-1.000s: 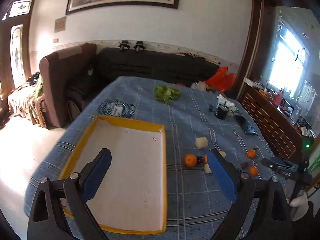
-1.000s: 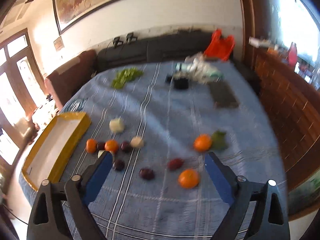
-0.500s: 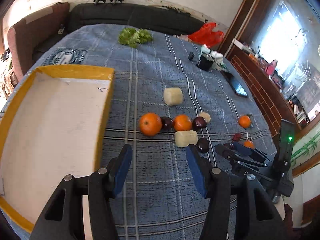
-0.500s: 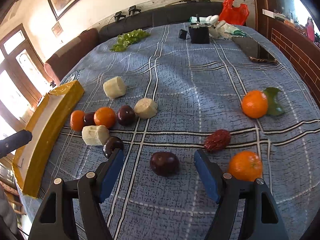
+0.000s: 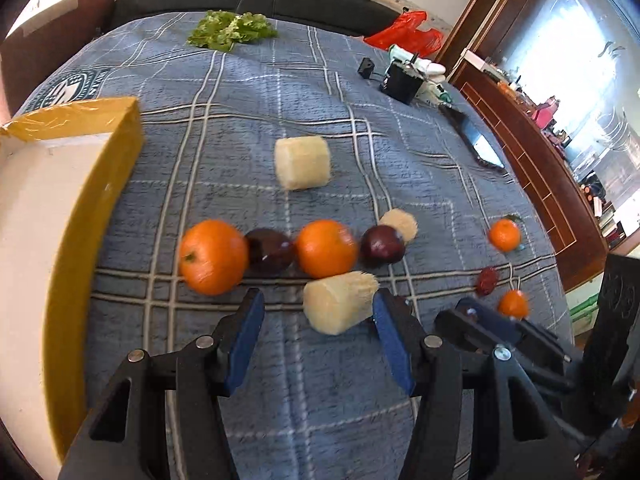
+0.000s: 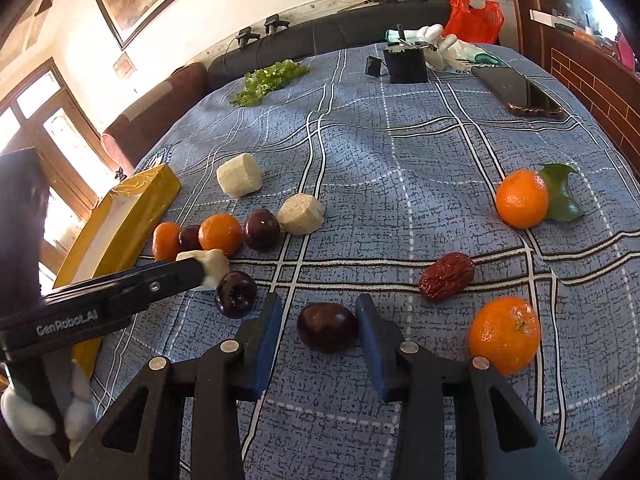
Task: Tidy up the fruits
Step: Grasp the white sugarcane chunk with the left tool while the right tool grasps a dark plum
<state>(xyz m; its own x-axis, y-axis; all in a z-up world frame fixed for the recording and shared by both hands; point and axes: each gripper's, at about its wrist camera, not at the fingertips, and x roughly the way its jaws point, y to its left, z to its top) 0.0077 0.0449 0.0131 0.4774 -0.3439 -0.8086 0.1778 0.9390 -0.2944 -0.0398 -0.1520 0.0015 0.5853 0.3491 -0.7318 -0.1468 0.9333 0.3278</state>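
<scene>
Oranges [image 5: 212, 256], dark plums [image 5: 268, 250] and pale peeled chunks [image 5: 302, 162] lie on the blue checked cloth beside a yellow-rimmed tray [image 5: 100, 200]. My left gripper [image 5: 318, 298] straddles one pale chunk [image 5: 340, 304]. The chunk rests against the right finger, and a gap shows at the left pad. My right gripper [image 6: 319, 302] straddles a dark plum [image 6: 326, 326]. Its jaws are closing, with a thin gap left at the left pad. A red date [image 6: 446, 276] and an orange [image 6: 504, 334] lie to its right.
Another plum [image 6: 236, 294] sits just beside the left gripper's finger [image 6: 160, 280]. Lettuce [image 5: 232, 32], a black box [image 5: 402, 82], a phone [image 5: 480, 144] and a red bag [image 5: 408, 36] are at the far end. A sofa lies behind, and a brick ledge on the right.
The left gripper came down from over the tray to the fruit row and narrowed around the pale chunk. The right gripper sank onto the plum and its jaws drew in.
</scene>
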